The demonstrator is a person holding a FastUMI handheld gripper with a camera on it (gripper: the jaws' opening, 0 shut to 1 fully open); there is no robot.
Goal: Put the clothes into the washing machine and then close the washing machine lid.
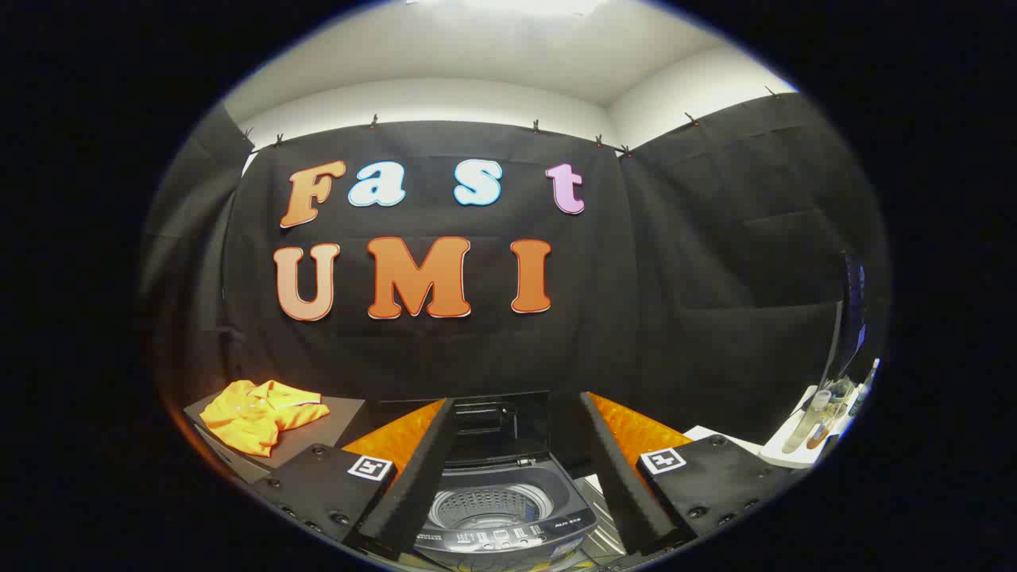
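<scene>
A small top-loading washing machine [508, 528] stands between and just ahead of my fingers, its lid [496, 425] raised upright at the back and its ribbed drum [489, 504] bare. A crumpled orange garment [258, 413] lies on a dark box [338, 413] to the left of the machine, beyond my left finger. My gripper [508, 485] is open, its fingers spread wide with nothing between them but the machine below.
Black cloth walls close the booth behind and to the right. A white tray [786, 453] with small bottles and tubes sits to the right of the machine, past my right finger. A white sheet [719, 435] lies on the surface near it.
</scene>
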